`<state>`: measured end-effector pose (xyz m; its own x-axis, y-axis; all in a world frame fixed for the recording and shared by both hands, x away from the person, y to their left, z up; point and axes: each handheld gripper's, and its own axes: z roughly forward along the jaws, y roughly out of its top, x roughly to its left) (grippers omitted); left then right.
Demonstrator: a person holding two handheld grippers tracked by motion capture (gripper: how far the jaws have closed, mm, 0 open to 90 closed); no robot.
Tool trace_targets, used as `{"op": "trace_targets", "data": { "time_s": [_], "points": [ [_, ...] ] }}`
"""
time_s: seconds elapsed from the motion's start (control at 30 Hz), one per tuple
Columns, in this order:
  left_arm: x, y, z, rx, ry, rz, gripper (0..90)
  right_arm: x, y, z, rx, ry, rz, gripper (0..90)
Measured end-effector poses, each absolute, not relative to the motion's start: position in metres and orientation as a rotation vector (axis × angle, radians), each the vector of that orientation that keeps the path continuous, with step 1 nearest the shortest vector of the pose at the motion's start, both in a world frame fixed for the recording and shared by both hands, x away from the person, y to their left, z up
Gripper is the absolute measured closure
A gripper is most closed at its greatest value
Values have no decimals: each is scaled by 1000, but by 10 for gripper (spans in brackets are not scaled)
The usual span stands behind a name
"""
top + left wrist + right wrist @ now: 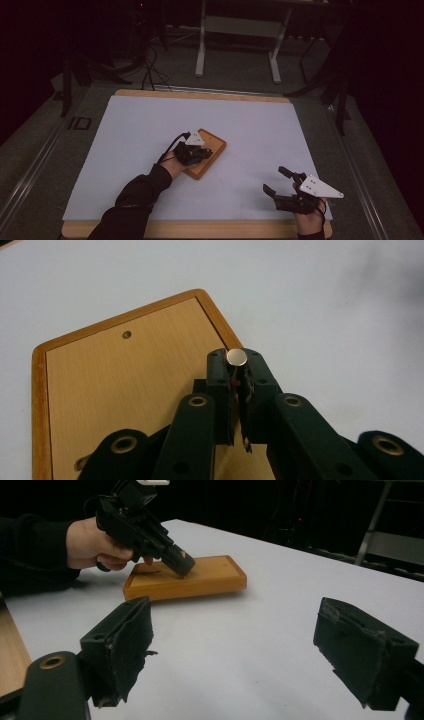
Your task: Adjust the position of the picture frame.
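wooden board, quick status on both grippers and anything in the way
Left gripper shut on small metal pin, over wooden board. Right gripper open, off to the side. White mat around board bare.

- The wooden block point(125, 390) is cut off by the bottom edge of the left gripper view, and its near part lies hidden behind the left gripper point(236, 371).
- The small metal pin point(236, 357) shows its round head alone; its shaft is buried between the closed jaws.
- In the high view, the pin is too small to tell beneath the left gripper point(206, 151).
- The right gripper point(250, 645) is cut by the bottom and right edges of its own view.
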<state>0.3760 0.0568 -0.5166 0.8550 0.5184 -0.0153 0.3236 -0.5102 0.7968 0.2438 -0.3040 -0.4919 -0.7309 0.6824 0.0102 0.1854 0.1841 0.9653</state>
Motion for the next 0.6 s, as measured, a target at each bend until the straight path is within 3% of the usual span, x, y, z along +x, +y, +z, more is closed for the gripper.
{"op": "trace_targets", "data": {
  "time_s": [0.6],
  "points": [
    [371, 49, -522, 2201, 580, 327, 842, 243, -303, -492, 817, 2051, 1567, 155]
  ]
}}
